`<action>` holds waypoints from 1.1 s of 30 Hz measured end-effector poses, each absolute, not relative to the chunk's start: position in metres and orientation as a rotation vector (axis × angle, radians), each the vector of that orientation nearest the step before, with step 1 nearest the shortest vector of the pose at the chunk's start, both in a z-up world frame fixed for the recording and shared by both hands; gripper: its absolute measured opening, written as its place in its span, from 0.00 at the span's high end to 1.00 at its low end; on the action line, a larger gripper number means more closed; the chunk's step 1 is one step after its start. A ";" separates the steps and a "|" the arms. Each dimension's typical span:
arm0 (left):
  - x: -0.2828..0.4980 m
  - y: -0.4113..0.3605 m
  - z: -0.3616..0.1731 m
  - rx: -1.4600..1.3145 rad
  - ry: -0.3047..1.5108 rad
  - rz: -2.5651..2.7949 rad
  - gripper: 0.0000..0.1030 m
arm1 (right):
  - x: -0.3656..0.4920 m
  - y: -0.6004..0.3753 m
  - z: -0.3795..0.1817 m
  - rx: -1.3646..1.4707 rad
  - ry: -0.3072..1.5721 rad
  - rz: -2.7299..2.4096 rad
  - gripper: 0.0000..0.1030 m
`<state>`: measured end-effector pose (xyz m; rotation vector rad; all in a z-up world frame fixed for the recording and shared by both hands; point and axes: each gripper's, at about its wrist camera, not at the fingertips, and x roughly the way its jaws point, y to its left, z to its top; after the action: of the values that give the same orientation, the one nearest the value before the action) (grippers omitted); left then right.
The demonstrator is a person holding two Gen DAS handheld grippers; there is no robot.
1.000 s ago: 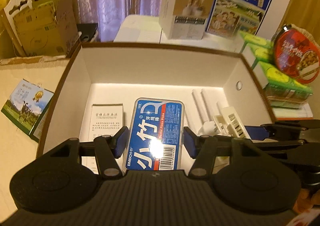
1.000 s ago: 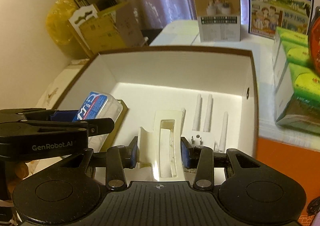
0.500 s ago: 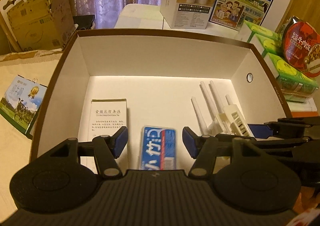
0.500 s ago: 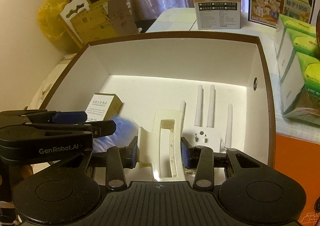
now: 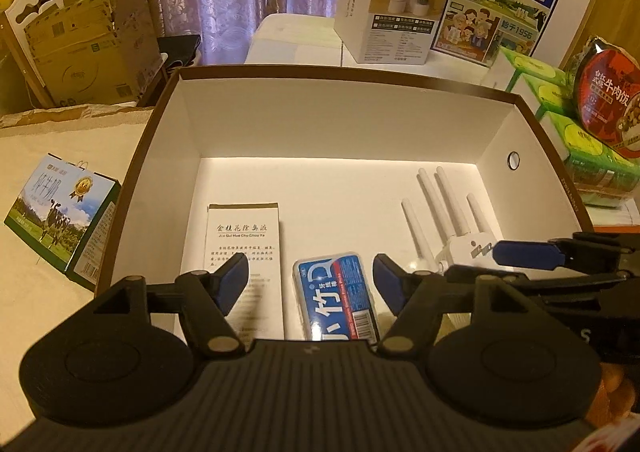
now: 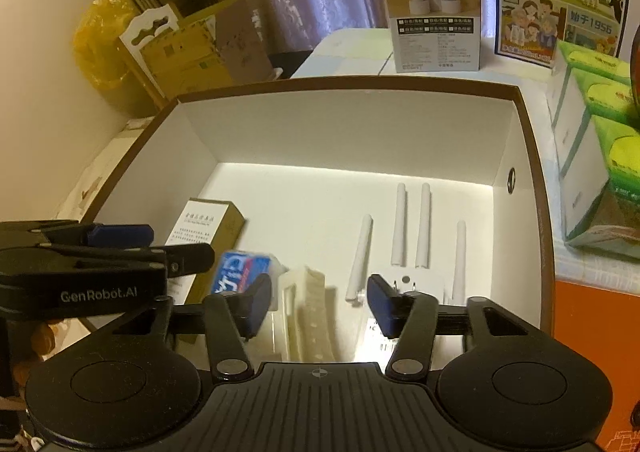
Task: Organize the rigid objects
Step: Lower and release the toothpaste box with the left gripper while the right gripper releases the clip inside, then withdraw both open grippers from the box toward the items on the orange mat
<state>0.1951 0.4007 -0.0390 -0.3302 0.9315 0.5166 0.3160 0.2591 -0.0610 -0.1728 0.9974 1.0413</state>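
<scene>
Right wrist view: our right gripper [image 6: 318,302] is opening, its blue pads clear of the cream plastic holder [image 6: 310,312], which shows blurred between and below them, seemingly mid-drop into the storage box [image 6: 532,188]. We judge it could tip against the white antenna adapter [image 6: 416,280], just beyond the right finger, or bounce onto the blue floss case [image 6: 240,272], just beyond the left finger. Our left gripper [image 5: 310,284] is opening too, with the floss case lying free on the box floor between and below its fingers, beside the white paper carton [image 5: 242,248]. Pulling either gripper back carelessly could catch a finger on the box's near wall and drag everything askew.
</scene>
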 end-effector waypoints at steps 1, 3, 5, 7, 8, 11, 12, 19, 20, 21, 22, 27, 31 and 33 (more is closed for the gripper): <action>0.194 0.400 -0.039 -0.331 0.932 0.517 0.36 | 0.315 0.258 -0.061 -0.176 0.999 1.044 0.47; 0.192 0.399 -0.038 -0.331 0.931 0.516 0.36 | 0.313 0.255 -0.061 -0.181 1.005 1.049 0.45; 0.189 0.397 -0.038 -0.330 0.931 0.515 0.36 | 0.311 0.252 -0.061 -0.184 1.010 1.054 0.43; 0.188 0.395 -0.037 -0.326 0.931 0.514 0.36 | 0.309 0.250 -0.060 -0.189 1.010 1.051 0.41; 0.187 0.394 -0.036 -0.325 0.930 0.514 0.36 | 0.308 0.249 -0.060 -0.189 1.010 1.049 0.41; 0.185 0.391 -0.034 -0.321 0.928 0.513 0.36 | 0.307 0.246 -0.058 -0.187 1.009 1.045 0.40; 0.184 0.390 -0.033 -0.320 0.928 0.512 0.36 | 0.307 0.245 -0.057 -0.185 1.008 1.043 0.39; 0.178 0.384 -0.027 -0.314 0.913 0.513 0.36 | 0.304 0.239 -0.051 -0.176 0.991 1.038 0.37; 0.177 0.383 -0.026 -0.313 0.910 0.513 0.36 | 0.304 0.238 -0.050 -0.174 0.988 1.037 0.37; 0.176 0.382 -0.025 -0.312 0.907 0.514 0.36 | 0.303 0.237 -0.048 -0.173 0.986 1.037 0.37; 0.176 0.381 -0.024 -0.311 0.905 0.514 0.36 | 0.302 0.236 -0.047 -0.171 0.982 1.037 0.37; 0.171 0.372 -0.018 -0.310 0.888 0.512 0.36 | 0.297 0.226 -0.039 -0.161 0.955 1.041 0.37; 0.167 0.361 -0.009 -0.297 0.867 0.511 0.36 | 0.293 0.215 -0.031 -0.141 0.933 1.047 0.37; 0.164 0.354 -0.004 -0.291 0.857 0.515 0.36 | 0.291 0.208 -0.027 -0.126 0.918 1.052 0.37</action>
<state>0.1637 0.3539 -0.0044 -0.2914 0.8573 0.5146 0.2912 0.2081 -0.0268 -0.1264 0.9180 1.0515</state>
